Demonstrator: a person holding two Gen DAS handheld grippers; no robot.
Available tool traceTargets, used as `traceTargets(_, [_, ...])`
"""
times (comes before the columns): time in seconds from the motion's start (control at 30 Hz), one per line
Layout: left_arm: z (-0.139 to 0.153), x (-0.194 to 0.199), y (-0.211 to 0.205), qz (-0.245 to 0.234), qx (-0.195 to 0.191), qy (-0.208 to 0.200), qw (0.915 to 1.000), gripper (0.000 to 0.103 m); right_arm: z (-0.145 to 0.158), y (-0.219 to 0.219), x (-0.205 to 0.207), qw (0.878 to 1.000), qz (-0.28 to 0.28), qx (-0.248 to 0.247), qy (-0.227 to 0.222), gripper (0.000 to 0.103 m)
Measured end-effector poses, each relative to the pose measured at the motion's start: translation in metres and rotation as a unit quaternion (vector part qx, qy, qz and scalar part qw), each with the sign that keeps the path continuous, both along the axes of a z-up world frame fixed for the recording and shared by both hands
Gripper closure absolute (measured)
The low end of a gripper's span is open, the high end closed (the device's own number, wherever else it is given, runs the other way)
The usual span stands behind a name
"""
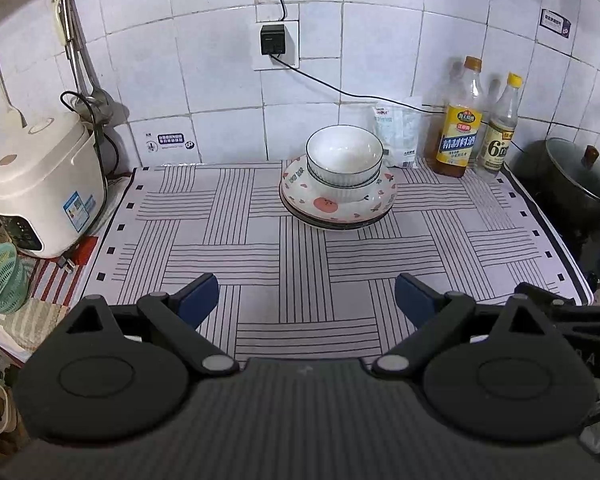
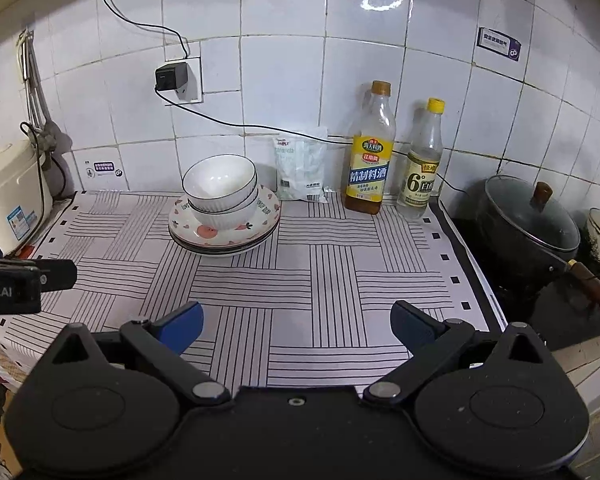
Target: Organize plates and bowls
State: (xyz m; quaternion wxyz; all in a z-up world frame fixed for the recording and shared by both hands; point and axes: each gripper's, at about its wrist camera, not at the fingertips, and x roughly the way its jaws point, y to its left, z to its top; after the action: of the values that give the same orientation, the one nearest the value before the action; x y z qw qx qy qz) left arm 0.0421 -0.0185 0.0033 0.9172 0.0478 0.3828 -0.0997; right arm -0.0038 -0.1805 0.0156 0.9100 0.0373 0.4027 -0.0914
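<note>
White bowls nest on stacked plates to save bench room; our left tool and right tool hover spread, empty

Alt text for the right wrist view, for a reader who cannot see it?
White bowls nested on stacked plates sit on a striped mat by a tiled wall. The open right claw hovers in front, empty; two bottles stand right.

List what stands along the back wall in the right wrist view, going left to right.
Rice cooker → stack of bowls and plates → white packet → larger amber-capped bottle → smaller yellow-capped bottle → lidded dark pot.
</note>
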Motion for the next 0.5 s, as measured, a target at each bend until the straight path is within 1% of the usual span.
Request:
traceTargets(0.17, [0.000,0.001,0.001,0.004,-0.001,-0.006,1.0000,0.007,-0.003,0.001,0.004,1.000,0.002,0.000,0.004,0.002])
traceTargets(0.5, [-0.007,0.013,0.003,0.016,0.010,0.002,0.9998,0.007,-0.008,0.004,0.012,1.000,0.005,0.000,0.010,0.002])
